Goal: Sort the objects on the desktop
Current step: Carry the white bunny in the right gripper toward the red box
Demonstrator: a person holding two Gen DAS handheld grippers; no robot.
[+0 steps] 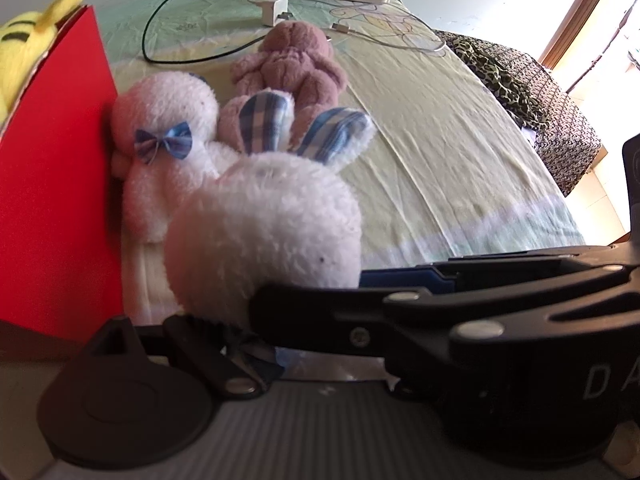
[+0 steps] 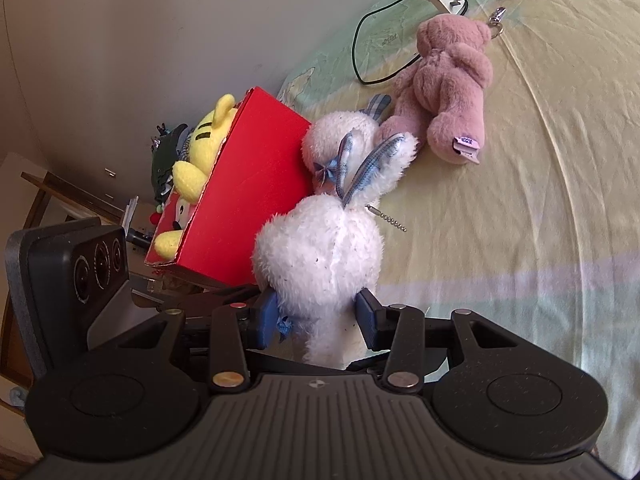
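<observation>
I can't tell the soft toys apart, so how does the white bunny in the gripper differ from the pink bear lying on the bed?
The white bunny has shaggy white fur; the pink bear is smooth dusty pink. The bunny has long blue-checked ears, the bear short round ones. The bunny is clamped in the right gripper beside the red box; the bear lies free on the sheet. Both are plush with keychain hardware.

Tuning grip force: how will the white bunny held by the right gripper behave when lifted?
Probably soft: the white bunny bulges between the right gripper's pads. Likely light, being fluffy plush. Its ears and bead chain may flop and dangle.
</observation>
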